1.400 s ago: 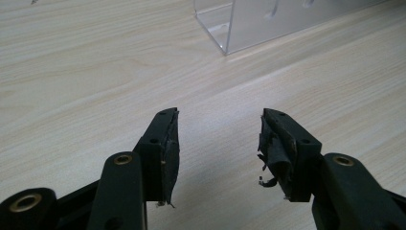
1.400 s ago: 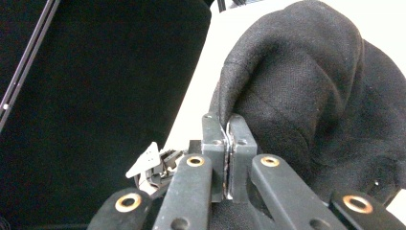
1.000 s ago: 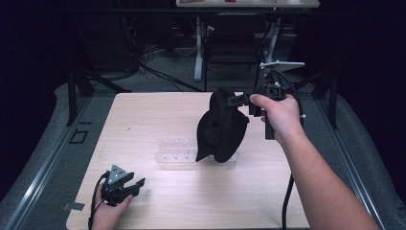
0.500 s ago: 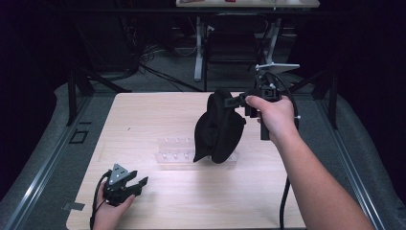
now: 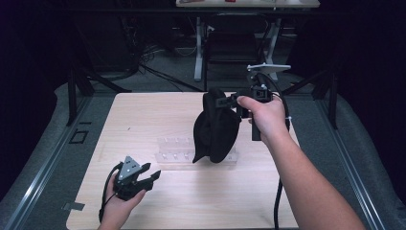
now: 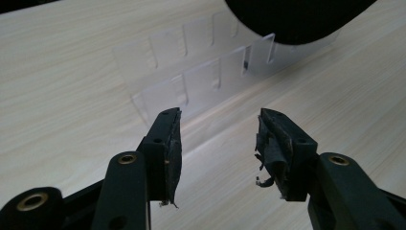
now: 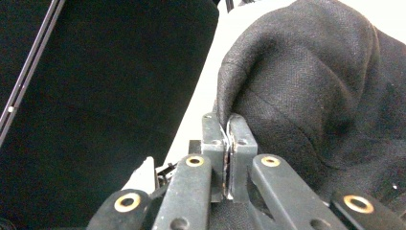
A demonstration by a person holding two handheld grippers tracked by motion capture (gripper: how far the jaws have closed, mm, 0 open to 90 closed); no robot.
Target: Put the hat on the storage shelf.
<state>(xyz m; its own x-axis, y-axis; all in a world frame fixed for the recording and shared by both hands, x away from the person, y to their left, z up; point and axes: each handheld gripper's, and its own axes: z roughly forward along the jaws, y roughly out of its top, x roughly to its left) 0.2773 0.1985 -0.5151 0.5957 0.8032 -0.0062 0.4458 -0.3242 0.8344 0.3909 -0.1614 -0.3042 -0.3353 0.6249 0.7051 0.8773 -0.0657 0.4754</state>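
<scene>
A black cloth cap (image 5: 216, 127) of coarse woven fabric hangs crumpled in the air, pinched at its upper edge. Its lower end droops to a clear plastic rack (image 5: 174, 149) that lies flat near the middle of the bench, covering the rack's right end and apparently touching it.

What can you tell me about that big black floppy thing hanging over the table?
The black cloth piece looks like soft woven fabric with a stitched seam, maybe a cap or pouch. It hangs limp, folded and bulging, above the wooden table. The right gripper pinches its top edge between shut jaws. Its lower end dangles at the clear plastic rack; whether it touches the rack is hard to tell.
</scene>
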